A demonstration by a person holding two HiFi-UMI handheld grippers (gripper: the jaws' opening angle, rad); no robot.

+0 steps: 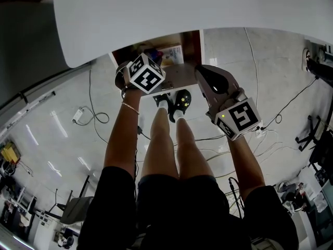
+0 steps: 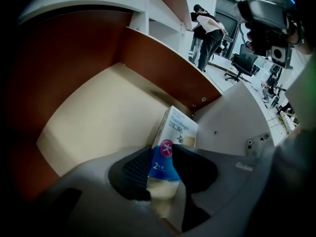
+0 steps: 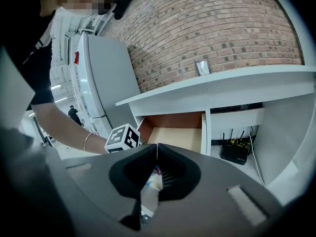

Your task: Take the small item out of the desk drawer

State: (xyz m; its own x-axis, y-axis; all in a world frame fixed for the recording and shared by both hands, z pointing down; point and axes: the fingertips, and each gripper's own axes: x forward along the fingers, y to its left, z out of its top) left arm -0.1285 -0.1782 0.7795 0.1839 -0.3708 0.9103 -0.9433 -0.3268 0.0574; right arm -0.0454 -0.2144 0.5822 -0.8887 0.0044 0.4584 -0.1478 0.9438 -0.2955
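Cream board lines the drawer (image 2: 94,117). The small bandage box (image 2: 175,130) stands on edge against its wall, toward 1 o'clock in the left gripper view. My left hand-held gripper (image 2: 163,154) is spread wide, with the box's lower end between the pads but not yet pinched. I should sink squarely, close across its flat faces, then lift straight. My right hand-held gripper (image 3: 157,149) is pressed together, holding nothing.

The head view looks steeply down from above onto the open brown wooden drawer (image 1: 191,48) under the curved white surface (image 1: 182,9). The left gripper view peers closely into that drawer (image 2: 98,117); the right gripper view faces it from farther back.
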